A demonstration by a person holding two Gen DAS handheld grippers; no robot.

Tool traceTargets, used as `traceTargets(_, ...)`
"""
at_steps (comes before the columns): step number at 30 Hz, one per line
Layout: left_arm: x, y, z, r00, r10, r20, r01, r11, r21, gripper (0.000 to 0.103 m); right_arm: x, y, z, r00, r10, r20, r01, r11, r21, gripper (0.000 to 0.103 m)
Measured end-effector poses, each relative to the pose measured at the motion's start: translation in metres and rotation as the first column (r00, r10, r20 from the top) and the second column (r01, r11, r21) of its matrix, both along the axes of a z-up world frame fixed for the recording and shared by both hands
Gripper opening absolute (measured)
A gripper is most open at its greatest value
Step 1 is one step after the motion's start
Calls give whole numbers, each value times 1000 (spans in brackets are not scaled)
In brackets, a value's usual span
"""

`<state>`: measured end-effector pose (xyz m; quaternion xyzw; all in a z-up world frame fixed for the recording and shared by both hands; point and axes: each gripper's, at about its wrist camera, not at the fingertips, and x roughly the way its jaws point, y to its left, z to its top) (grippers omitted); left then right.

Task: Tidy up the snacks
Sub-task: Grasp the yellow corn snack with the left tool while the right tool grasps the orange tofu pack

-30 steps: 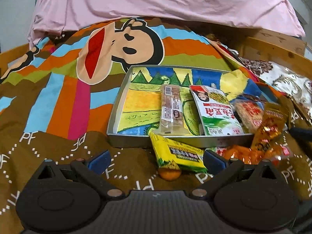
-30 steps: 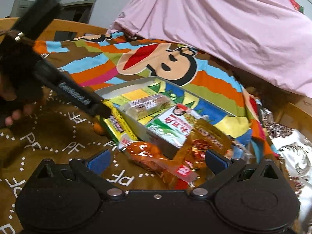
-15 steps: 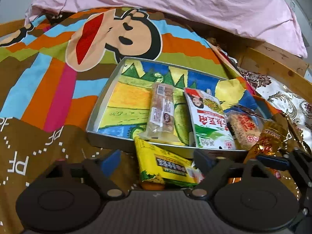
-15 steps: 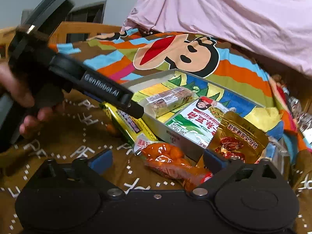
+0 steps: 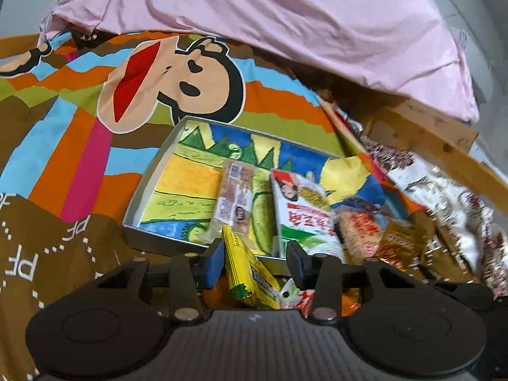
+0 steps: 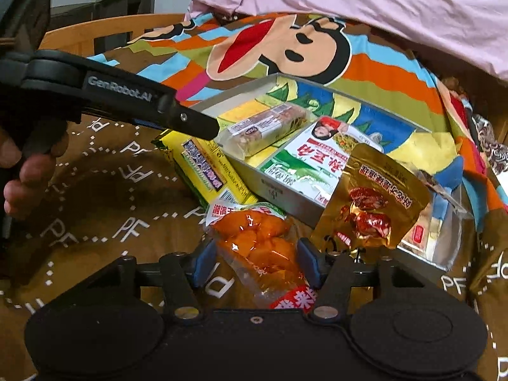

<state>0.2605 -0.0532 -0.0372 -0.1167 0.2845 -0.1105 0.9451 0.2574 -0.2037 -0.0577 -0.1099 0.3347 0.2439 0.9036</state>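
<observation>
A metal tray [image 5: 139, 219] [image 6: 285, 195] with a cartoon picture lies on the bedspread. It holds a brown snack bar [image 5: 233, 200] [image 6: 270, 127] and a white-green packet [image 5: 304, 216] [image 6: 317, 155]. My left gripper [image 5: 255, 262] has its jaws around a yellow packet [image 5: 246, 273] [image 6: 206, 165] at the tray's near edge, partly closed, not pinching. My right gripper [image 6: 254, 262] has its jaws around an orange packet [image 6: 263, 247], with gaps on both sides. A gold packet [image 6: 371, 203] leans on the tray beside it.
A pink sheet [image 5: 270, 9] covers the back. A wooden bed frame [image 5: 428, 139] runs along the right. A red noodle packet [image 5: 362, 228] and a clear-wrapped snack [image 6: 428, 231] lie at the tray's right end. The person's hand [image 6: 22, 171] holds the left gripper.
Both grippers moved forward and lower and narrowed their jaws: the left around the yellow packet, the right around the orange packet.
</observation>
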Motion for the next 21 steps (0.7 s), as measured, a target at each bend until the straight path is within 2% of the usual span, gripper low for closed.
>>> traceTargets(5, -9, 5, -1, 1000, -16, 14, 18, 995, -94, 47, -9, -2, 5, 999, 26, -47, -27, 1000, -13, 59)
traceTargets(13, -6, 0, -13, 998, -63, -19, 59, 987, -147, 45, -3, 0, -8, 998, 5, -58, -3, 999, 41, 62)
traceTargets(14, -5, -2, -15, 997, -76, -29, 71, 987, -146, 45, -2, 2, -10, 998, 3, -57, -1, 999, 37, 62)
traceTargets(17, -3, -14, -19, 997, -72, -34, 69, 995, -76, 45, -3, 5, -12, 1000, 8, -25, -7, 1000, 24, 62)
traceTargets(21, 2, -12, -26, 999, -18, -51, 14, 997, -81, 45, -3, 8, -16, 1000, 4, -3, -4, 1000, 20, 66)
